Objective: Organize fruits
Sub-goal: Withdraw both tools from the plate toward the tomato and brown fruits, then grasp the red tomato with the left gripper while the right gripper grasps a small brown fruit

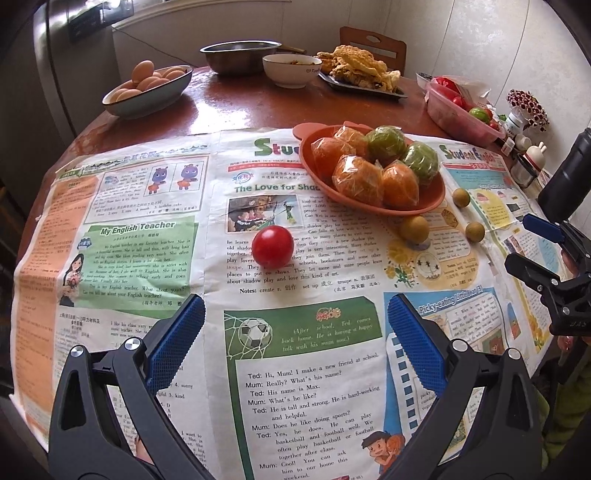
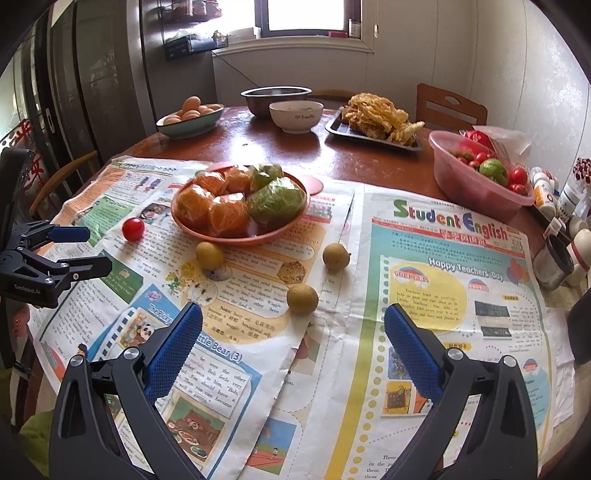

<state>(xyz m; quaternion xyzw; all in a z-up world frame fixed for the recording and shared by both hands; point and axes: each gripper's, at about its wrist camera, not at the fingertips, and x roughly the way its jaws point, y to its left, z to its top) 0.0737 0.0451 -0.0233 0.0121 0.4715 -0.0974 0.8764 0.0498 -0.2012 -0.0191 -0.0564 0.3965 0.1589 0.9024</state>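
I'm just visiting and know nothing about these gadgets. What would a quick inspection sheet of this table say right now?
Surface: round brown table, its near half covered by newspaper.
Job's things: orange plate holding wrapped orange and green fruits; red tomato and three small brown fruits loose on the paper; pink basin with red and green fruit.
Clutter: bowl of eggs, metal bowl, white bowl, tray of fried food, small bottles at the right edge.
Grippers: left gripper and right gripper both open, empty, above the paper.
Cables: one thin cable along the back wall.
Surroundings: window, wooden chair.
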